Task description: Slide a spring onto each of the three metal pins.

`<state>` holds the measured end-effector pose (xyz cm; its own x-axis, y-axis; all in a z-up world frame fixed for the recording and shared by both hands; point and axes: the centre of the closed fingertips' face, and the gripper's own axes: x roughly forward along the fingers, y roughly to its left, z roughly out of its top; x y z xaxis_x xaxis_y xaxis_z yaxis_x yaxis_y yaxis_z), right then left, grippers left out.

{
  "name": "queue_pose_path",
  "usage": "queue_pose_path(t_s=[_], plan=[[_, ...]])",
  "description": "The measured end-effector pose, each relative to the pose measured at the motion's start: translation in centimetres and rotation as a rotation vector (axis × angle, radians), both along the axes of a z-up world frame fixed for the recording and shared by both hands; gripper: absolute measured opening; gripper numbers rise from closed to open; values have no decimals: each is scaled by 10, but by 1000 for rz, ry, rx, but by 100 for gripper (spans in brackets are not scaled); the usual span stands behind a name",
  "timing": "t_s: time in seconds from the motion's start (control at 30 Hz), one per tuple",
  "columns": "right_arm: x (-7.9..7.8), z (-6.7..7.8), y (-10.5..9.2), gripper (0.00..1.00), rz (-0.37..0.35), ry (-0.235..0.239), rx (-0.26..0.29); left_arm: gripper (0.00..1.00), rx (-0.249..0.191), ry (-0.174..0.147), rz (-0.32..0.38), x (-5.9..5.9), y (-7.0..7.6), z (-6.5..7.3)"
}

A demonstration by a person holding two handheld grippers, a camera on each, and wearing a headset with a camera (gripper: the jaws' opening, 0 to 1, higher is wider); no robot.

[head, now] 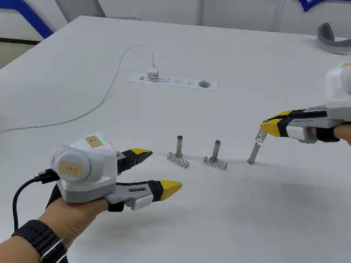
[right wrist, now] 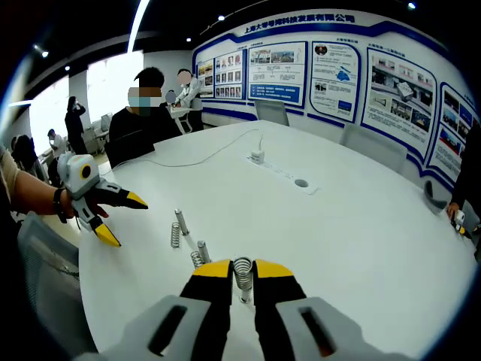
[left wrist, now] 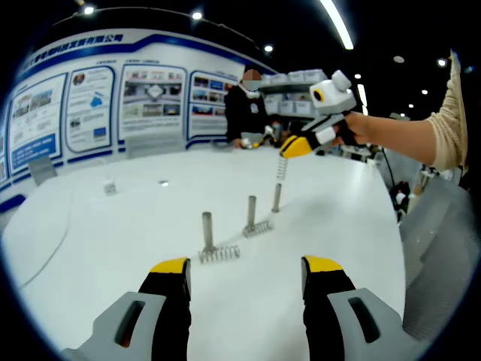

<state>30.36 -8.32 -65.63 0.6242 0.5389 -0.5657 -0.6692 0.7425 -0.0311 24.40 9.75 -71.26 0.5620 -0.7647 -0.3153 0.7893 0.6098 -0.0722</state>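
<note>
Right gripper (head: 264,128) pinches a spring (head: 261,135) atop the tilted pin (head: 254,153) — left gripper (head: 162,170) fingers (head: 171,187) spread wide.

A white table (head: 82,82) is carrying a power strip (head: 174,81) with a white charger (head: 153,74) plugged in; a thin cable (head: 104,93) is trailing across its left side; three metal pins are standing in a row; the left pin (head: 179,146) is touching the first spring (head: 178,160); the middle pin (head: 216,149) is touching the second spring (head: 215,163); the right pin (head: 254,153) is standing apart; a grey band (head: 332,39) is resting far right.
</note>
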Motion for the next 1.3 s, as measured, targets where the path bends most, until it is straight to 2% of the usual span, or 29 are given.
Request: queue_pose_path(t_s=[0.3,1.3], plan=[[4,-7,-4,11,-9,10,1,59,5,4,2,0,1,-2],[3,-35,-5,11,-27,29,-2,58,9,19,4,0,2,-7]])
